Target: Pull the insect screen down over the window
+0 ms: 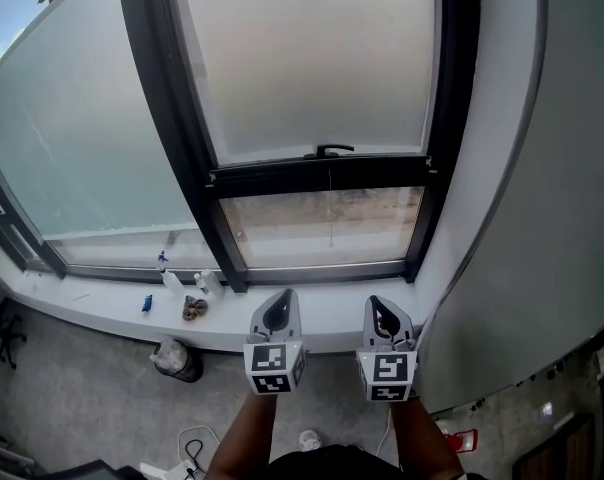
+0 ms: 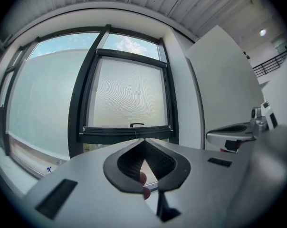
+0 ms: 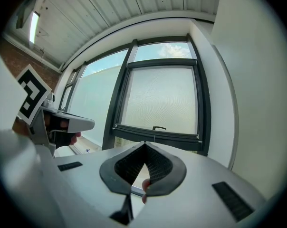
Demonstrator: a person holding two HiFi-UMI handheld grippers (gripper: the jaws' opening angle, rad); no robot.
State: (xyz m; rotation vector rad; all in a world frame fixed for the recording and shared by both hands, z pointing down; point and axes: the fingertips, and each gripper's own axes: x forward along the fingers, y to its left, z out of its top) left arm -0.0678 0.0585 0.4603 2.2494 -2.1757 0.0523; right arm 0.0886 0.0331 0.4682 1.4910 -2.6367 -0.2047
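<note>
Sill items (image 1: 194, 306) indistinct; insect screen (image 1: 312, 58) top cropped; left gripper (image 1: 280, 300), right gripper (image 1: 380, 305) jaws together, empty.

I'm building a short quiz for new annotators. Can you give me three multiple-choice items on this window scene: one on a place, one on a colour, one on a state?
1. Where do the small bottles stand?
A. on the floor
B. on the window sill
C. on a chair

2. What colour is the window frame?
A. white
B. red
C. black

3. How far down is the insect screen?
A. rolled fully up
B. most of the way, open below
C. right down to the sill

Answers:
1 B: the head view shows them on the white ledge under the glass.
2 C: its bars are black against the pale panes.
3 B: the bottom bar stops above a clear gap.
</note>
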